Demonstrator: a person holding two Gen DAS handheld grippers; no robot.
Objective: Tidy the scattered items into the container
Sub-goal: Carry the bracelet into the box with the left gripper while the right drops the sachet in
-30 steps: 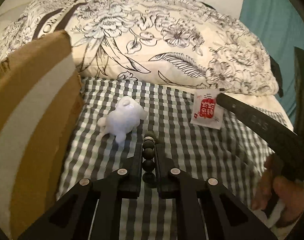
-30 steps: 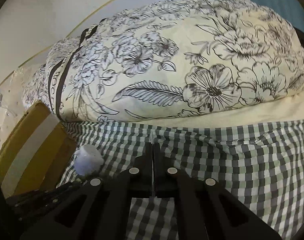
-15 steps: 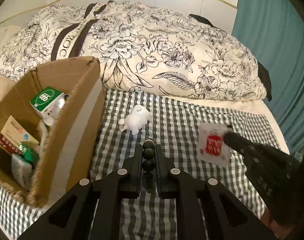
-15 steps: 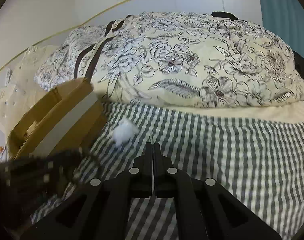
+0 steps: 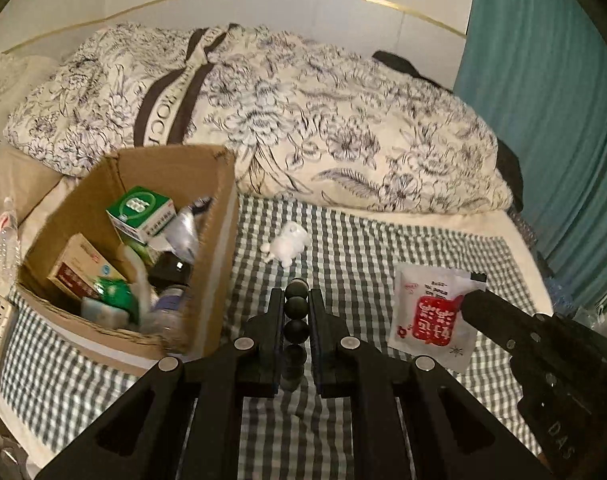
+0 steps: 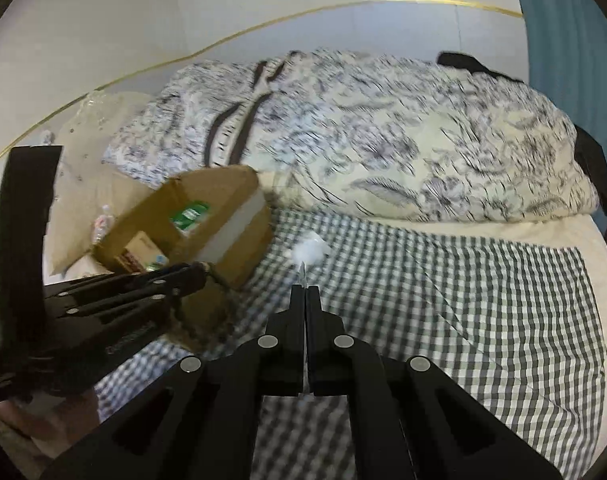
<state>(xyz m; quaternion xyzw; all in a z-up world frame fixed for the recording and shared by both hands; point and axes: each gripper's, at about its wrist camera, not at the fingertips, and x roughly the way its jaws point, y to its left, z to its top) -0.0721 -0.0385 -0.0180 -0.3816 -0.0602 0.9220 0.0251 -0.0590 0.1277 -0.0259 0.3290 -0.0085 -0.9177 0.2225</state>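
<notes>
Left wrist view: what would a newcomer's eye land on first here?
Probably the string of dark beads clamped in the left hand-held gripper at centre frame, above the checked cloth. To its left stands the open cardboard box, already crowded with packets. To its right, the right hand-held gripper pinches a white sachet with red print by its edge.

Home bedroom, floral duvet [image 5: 287, 120], checkered bedsheet [image 5: 367, 248], teal curtain [image 5: 543, 112]
</notes>
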